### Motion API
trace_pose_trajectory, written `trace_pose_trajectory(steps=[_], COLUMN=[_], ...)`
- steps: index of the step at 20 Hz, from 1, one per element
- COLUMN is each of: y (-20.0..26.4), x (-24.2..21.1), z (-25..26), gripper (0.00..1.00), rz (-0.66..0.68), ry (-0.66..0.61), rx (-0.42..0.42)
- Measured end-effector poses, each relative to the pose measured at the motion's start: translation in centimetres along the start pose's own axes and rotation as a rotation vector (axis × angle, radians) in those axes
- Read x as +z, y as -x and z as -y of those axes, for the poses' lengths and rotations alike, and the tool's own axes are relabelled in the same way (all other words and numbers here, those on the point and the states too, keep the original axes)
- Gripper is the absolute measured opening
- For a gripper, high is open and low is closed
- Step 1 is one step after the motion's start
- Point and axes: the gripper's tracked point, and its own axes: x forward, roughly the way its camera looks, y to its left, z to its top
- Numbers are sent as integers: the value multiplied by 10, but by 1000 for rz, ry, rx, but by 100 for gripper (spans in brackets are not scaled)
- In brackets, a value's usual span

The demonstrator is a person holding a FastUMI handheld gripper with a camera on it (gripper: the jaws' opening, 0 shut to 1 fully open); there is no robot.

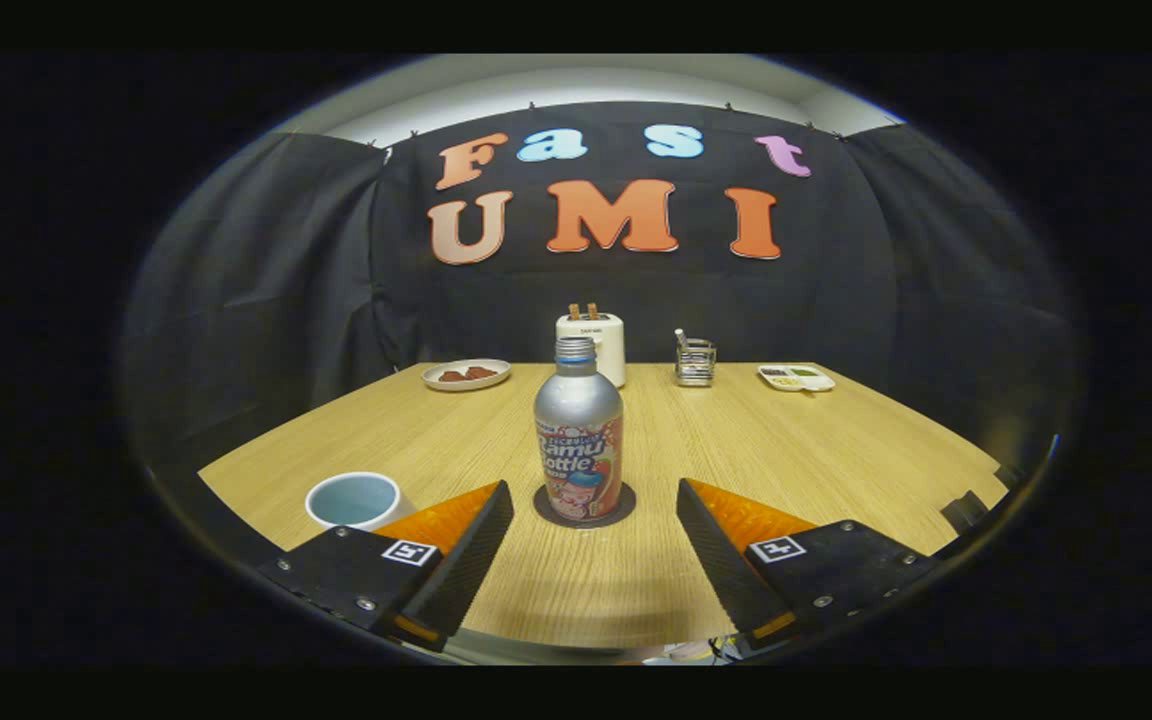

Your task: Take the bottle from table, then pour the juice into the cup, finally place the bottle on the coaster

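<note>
One view to work from: my jaws [594, 530] stand wide open and empty, with the bottle [578, 440] upright on the coaster [546, 510] just ahead, between the fingers. It looks like smooth, rigid metal, probably slippery, so I'd grip the broad body below the shoulder. The cup [354, 498] sits beside my left finger; the surface [786, 450] offers open room rightward.

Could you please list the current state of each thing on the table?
Bottle: upright on the coaster, uncapped.
Cup: upright beside the left finger, contents unclear.
Tongs: open, bottle just ahead, untouched.
Toaster: two slices sticking up.
Plate: holds brown pieces.
</note>
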Motion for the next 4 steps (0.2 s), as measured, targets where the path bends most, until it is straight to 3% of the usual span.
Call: trace_pose_trajectory(steps=[4], y=[21], x=[11], z=[11], gripper=[97], rz=[52], ry=[22], rx=[-59])
